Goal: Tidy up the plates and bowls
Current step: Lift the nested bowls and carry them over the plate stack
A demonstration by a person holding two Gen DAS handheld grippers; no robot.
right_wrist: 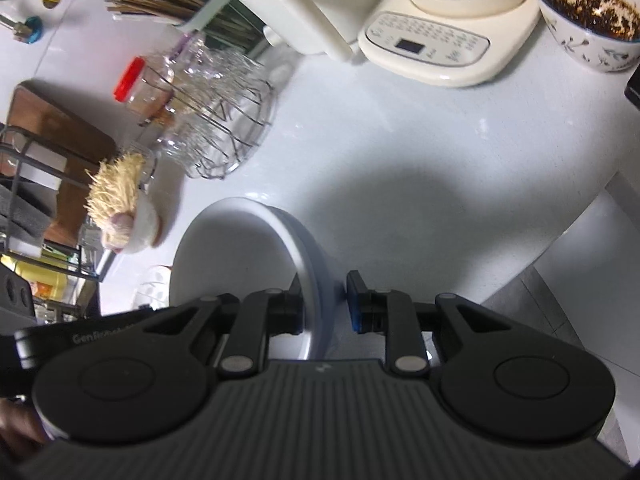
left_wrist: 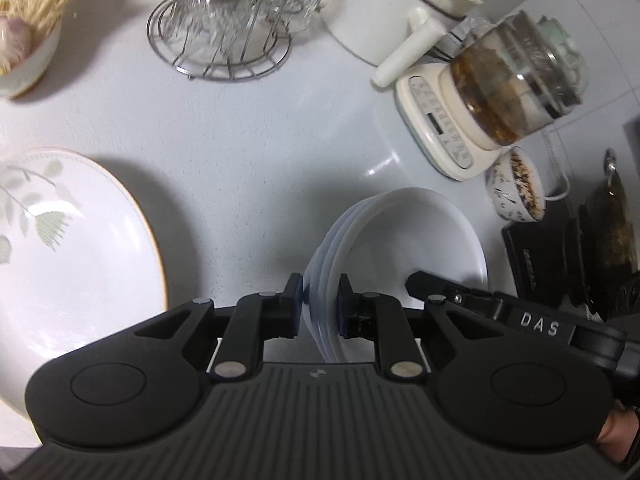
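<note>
While the stack of white round bowls [left_wrist: 394,240] is being gripped at opposite rims by the nearly closed left tool [left_wrist: 319,306] and right tool [right_wrist: 324,304], it is being held above the white desk [left_wrist: 248,132], mouths opening upward.

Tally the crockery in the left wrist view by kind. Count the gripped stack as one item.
Plates: 1, the floral plate
Bowl stacks: 1, the stack of white bowls
Single bowls: 2, the patterned bowl and the straw-filled bowl
Total: 4
</note>
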